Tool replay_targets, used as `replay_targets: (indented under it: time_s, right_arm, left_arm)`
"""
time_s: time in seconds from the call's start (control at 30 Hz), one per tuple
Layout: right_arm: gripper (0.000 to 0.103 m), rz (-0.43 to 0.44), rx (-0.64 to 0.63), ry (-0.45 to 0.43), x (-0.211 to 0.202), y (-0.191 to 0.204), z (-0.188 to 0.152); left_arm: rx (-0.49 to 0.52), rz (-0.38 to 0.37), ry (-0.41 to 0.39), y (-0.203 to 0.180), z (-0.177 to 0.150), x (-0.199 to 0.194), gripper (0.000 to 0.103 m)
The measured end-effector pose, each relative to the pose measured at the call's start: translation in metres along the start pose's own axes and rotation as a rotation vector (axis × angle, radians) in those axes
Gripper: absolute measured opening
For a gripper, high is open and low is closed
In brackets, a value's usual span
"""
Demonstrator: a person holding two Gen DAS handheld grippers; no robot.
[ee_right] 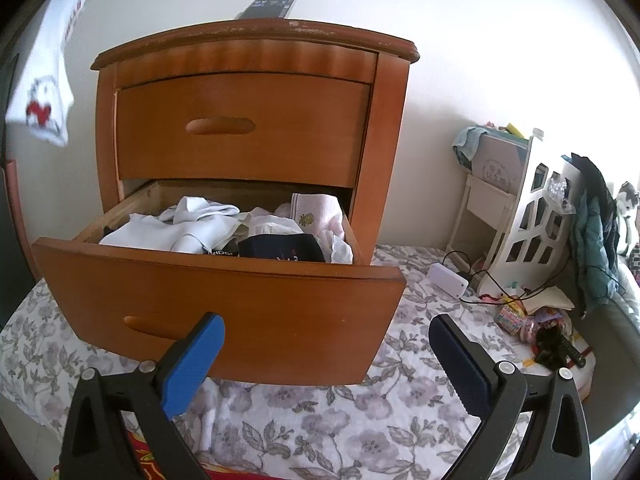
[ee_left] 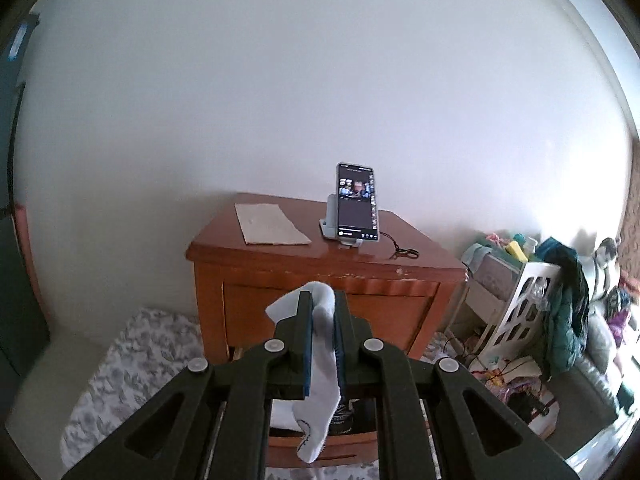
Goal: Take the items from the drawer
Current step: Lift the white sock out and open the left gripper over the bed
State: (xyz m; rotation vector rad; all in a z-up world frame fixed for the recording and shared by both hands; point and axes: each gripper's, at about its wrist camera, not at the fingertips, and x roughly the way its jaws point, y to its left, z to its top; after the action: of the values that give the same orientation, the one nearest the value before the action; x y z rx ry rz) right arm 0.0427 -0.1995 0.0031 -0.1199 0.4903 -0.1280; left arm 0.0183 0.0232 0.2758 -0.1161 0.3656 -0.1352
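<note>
Drawer (ee_right: 224, 304) pulled out w/ clothes; left gripper (ee_left: 323, 312) pinches white sock (ee_left: 320, 380), right gripper (ee_right: 326, 356) spread wide.

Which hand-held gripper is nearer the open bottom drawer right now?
Right. The right hand-held gripper hangs open just before the open bottom drawer's front panel. The left hand-held gripper, shut on a white sock, is raised above it.

Little can be read — the phone (ee_left: 357, 204) screen on the nightstand (ee_left: 320, 256) shows text too small to make out. In the open drawer (ee_right: 224, 300), a dark garment (ee_right: 218, 251) bears white letters, partly hidden — not legible.
</note>
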Motion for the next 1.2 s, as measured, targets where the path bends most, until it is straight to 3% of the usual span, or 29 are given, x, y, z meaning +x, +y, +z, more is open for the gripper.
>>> replay_targets:
  time_s: [0.23, 0.6, 1.2]
  right_arm:
    - [0.103, 0.008, -0.001, -0.01, -0.003, 0.0, 0.0]
    - [0.103, 0.009, 0.001, -0.013, -0.004, 0.001, 0.0]
    - [0.103, 0.013, 0.006, -0.011, -0.002, 0.0, -0.001]
  left_arm:
    - [0.041, 0.003, 0.07, -0.009, -0.028, 0.009, 0.009]
    - [0.044, -0.027, 0.363, -0.013, -0.105, 0.066, 0.009]
    - [0.096, 0.02, 0.639, -0.03, -0.199, 0.151, 0.01]
